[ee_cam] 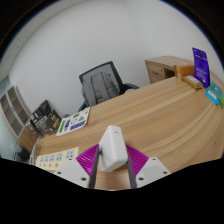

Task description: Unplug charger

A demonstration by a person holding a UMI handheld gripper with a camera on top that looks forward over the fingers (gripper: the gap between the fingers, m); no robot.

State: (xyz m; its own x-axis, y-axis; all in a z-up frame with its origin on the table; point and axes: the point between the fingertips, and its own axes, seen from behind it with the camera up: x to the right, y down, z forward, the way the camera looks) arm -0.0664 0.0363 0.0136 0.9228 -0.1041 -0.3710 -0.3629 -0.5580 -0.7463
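A white charger block (110,147) sits upright between my two fingers, held above the wooden table (160,125). My gripper (111,160) is shut on it: the magenta pads (90,158) press on both of its sides. No cable or socket shows around the charger.
A black office chair (100,85) stands beyond the table's far edge. Papers and a booklet (72,124) lie at the left of the table, with more sheets (55,158) nearer. A wooden cabinet (170,68) with a purple box (202,68) stands at the far right; a teal item (213,95) lies nearby.
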